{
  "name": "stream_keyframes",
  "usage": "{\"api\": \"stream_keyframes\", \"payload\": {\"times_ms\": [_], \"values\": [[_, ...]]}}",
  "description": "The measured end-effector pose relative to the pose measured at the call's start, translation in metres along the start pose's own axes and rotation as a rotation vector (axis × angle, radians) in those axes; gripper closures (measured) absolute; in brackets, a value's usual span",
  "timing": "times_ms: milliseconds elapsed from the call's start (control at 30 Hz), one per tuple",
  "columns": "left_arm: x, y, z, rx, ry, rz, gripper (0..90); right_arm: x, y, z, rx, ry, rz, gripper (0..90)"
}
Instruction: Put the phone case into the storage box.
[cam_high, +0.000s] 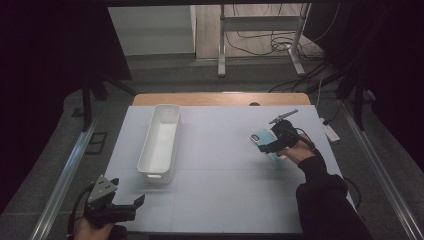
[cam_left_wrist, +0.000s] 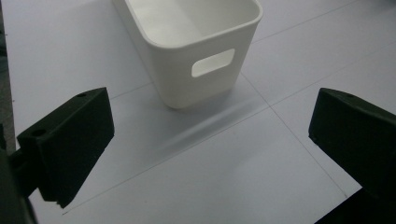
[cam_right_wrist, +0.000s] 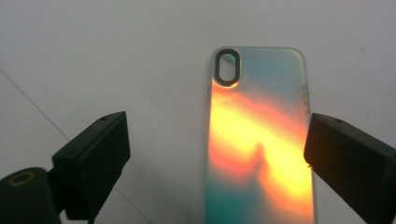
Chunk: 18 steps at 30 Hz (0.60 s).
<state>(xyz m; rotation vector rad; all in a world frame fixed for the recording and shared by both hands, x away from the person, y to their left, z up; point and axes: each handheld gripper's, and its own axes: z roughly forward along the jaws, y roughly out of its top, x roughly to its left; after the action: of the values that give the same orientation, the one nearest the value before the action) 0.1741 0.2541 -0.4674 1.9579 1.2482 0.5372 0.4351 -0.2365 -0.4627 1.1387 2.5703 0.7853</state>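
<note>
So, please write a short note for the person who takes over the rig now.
Left tongs: open, holding nothing, at the near left table edge, facing the white bin.
Right tongs: open over the phone case, which lies flat on the table at the right; pads not pressing it.
Done: nothing is in the bin.
Left: probably grip the case and put it in the bin.

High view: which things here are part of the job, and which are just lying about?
Part of the job:
- phone case, flat on the table between the open right gripper
- white bin, empty

Lying about:
- cables on the floor behind the table
- metal stand
</note>
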Motion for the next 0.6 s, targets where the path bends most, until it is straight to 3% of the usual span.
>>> {"api": "stream_keyframes", "payload": {"times_ms": [133, 367, 600], "values": [[0.0, 0.0, 0.0, 0.0, 0.0, 0.0, 0.8, -0.006, -0.004, -0.004, 0.0, -0.012, -0.002, 0.0], [0.0, 0.0, 0.0, 0.001, 0.0, 0.001, 0.8, -0.015, -0.007, -0.009, -0.004, -0.02, 0.001, 0.0], [0.0, 0.0, 0.0, 0.001, -0.002, 0.001, 0.8, -0.017, -0.009, -0.002, 0.019, -0.023, 0.011, 0.0]]}}
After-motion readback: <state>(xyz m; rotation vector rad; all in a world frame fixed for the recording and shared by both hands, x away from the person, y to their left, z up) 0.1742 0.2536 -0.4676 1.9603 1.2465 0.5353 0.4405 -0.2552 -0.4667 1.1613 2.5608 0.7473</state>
